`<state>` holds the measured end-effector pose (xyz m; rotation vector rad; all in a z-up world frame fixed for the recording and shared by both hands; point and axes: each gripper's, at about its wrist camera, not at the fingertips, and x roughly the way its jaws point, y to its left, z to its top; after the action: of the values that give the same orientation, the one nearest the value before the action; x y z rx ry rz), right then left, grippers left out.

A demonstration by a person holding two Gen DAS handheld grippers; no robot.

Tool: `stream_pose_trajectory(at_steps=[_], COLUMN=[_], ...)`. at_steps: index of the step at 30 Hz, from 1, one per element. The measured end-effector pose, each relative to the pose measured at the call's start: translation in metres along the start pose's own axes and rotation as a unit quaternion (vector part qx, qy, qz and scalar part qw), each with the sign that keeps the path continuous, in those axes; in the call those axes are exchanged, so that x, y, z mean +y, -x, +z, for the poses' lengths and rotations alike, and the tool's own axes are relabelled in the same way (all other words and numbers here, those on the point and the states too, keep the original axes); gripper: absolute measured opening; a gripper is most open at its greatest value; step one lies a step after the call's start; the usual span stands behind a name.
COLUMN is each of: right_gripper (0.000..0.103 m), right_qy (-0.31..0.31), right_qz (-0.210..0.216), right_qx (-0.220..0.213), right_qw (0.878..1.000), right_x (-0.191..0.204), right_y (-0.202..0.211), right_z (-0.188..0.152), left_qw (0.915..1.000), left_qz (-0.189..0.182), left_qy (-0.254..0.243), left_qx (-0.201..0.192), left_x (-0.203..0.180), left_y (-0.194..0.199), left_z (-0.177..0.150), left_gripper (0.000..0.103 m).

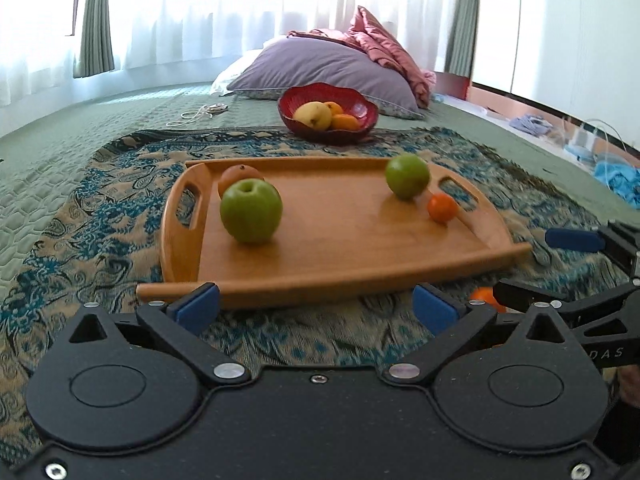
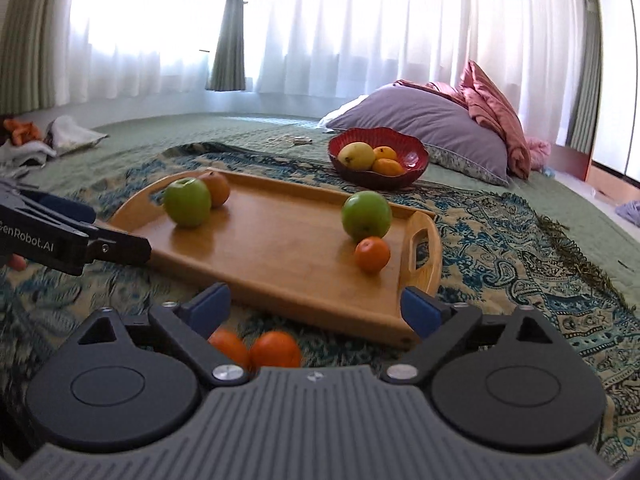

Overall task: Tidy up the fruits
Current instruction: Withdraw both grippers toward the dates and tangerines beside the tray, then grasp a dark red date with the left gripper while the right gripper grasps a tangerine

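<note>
pillow (image 1: 320, 68) grey, on bed | pink cloth (image 1: 384, 44) bunched behind it | curtains (image 2: 340, 20) white | patterned cloth (image 2: 500, 240) spread flat

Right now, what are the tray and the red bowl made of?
The tray looks like wood, maybe bamboo: honey-brown with long grain lines and a smooth satin sheen. The red bowl looks glossy, ribbed and wavy-rimmed, so glazed ceramic or plastic; I can't tell which.

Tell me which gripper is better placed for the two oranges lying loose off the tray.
Right. Both loose oranges lie on the cloth directly under the open right gripper; the left gripper faces the tray.
</note>
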<state>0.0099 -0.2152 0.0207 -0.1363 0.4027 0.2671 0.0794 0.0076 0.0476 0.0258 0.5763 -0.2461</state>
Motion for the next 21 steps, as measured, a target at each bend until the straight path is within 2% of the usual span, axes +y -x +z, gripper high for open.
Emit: stream_pose_trajectory(at_steps=[9,16,21], right_gripper=[0.101,0.101,0.1], right_qy=[0.03,0.057,0.066], right_qz=[0.005,-0.008,-0.012], right_qx=[0.005,0.011,0.01], right_qw=[1.0,0.998,0.998], right_x=[0.012,0.022,0.027], right_y=[0.019,0.023,0.022], right_z=[-0.019,-0.033,-0.04], left_qw=[0.9996,0.9985,0.9975], left_qz=[-0.013,-0.037,-0.05], left_qy=[-0.026,-0.031,-0.038], left_qx=[0.003,0.025,0.032], left_x=[-0.016,-0.024,-0.028], left_y=[0.018,0.02,0.023], left_z=[-0.025,-0.038,-0.044], left_gripper=[0.103,0.102,0.094])
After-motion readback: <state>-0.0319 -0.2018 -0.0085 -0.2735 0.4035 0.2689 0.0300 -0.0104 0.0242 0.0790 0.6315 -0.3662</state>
